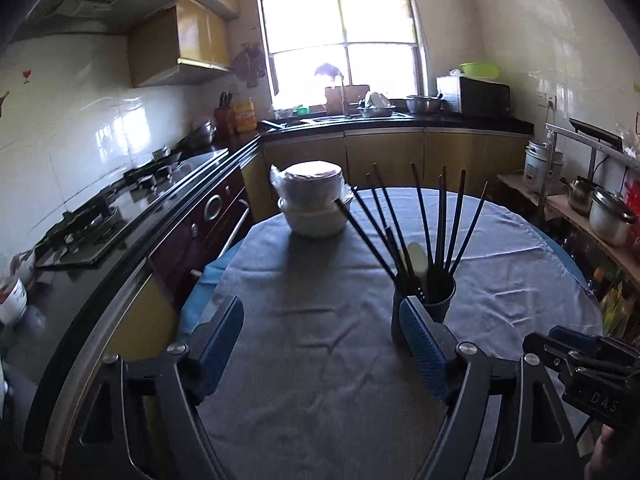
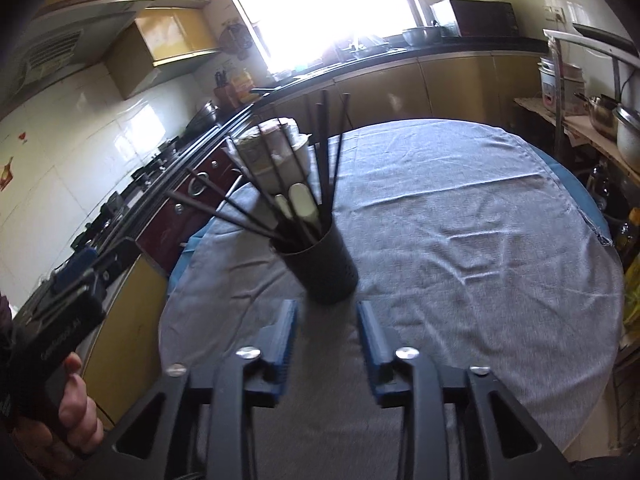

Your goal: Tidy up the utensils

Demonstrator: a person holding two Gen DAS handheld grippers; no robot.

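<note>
**Cloth, plastic, steel and glazed tile**

A matt grey cloth (image 2: 460, 240), woven and lightly creased, covers the bench. On it stands a dark holder (image 2: 324, 276) of matt plastic, its lower wall perforated, filled with slim dark chopsticks (image 1: 400, 224) of dull sheen and pale smooth spoon handles (image 2: 304, 202). Beyond the holder, white bowls (image 1: 314, 204) sit under clear glossy film. Left of the holder runs a glossy black counter (image 1: 80, 280) beneath shiny white tiles (image 1: 80, 112). Right of it, polished steel pots (image 1: 610, 216) rest on a bare wooden shelf (image 1: 568, 204).
</note>
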